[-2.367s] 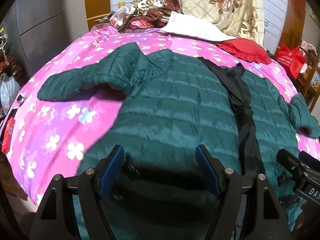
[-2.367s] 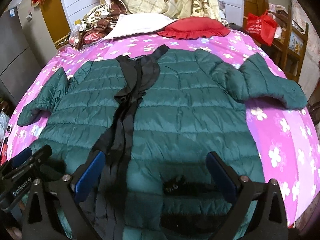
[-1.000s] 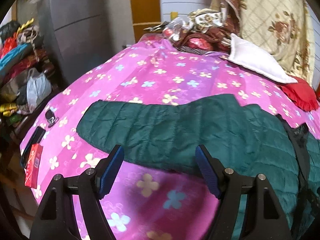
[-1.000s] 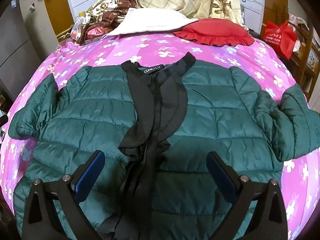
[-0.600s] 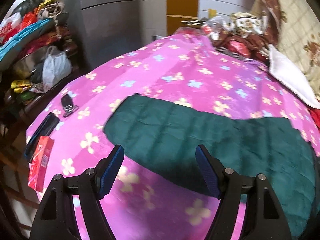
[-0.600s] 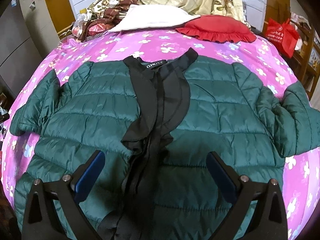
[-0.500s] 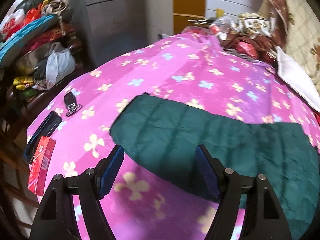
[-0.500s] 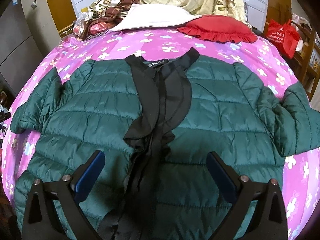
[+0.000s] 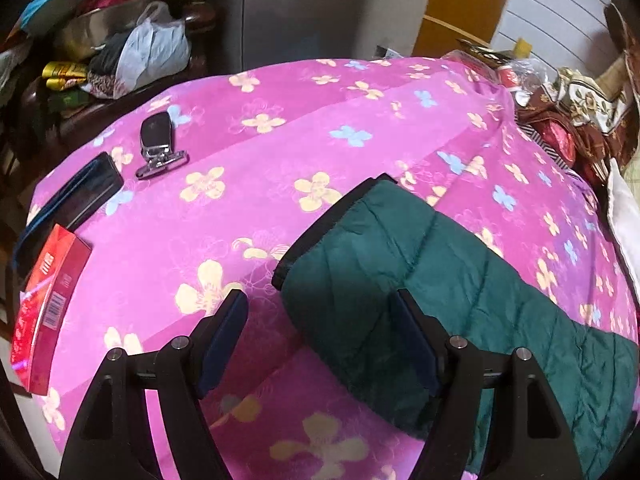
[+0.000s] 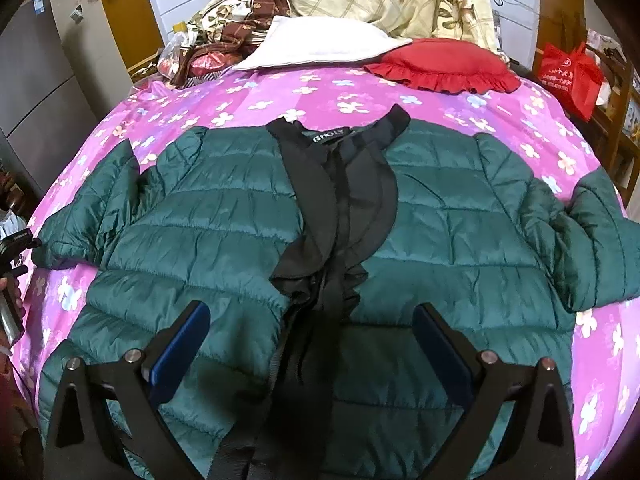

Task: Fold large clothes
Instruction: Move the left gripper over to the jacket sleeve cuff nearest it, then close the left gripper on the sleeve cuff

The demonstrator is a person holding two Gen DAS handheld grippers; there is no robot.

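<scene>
— Pink flowered bedding [image 10: 320,96] covers the bed, with a white pillow [image 10: 320,46] and a red frilled cushion [image 10: 444,64] at the head. Where does the garment lie?

— The green quilted jacket [image 10: 224,232] lies spread face up across the middle, black placket [image 10: 340,216] running down its centre, both sleeves out to the sides. That whole shape shows only in the right wrist view.

— And the left wrist view?

— Only one sleeve [image 9: 420,264], its black-edged cuff pointing toward the bed's edge. It also shows what the other view misses: a car key [image 9: 158,144], a dark phone [image 9: 76,200] and a red box [image 9: 48,304] lying on the bedding near that edge, well apart from the sleeve.

— How is the left gripper [image 9: 322,344] placed?

— It hangs over the cuff end, tilted down, jaws spread wide and holding nothing. One finger is over the sleeve, the other over bare bedding. Whether a fingertip touches the fabric, I cannot tell.

— The right gripper [image 10: 312,348]?

— Above the jacket's lower front, straddling the placket, jaws wide apart and empty.

— Does either see the other?

— At the right view's left border, part of a black tool and a hand show.
</scene>
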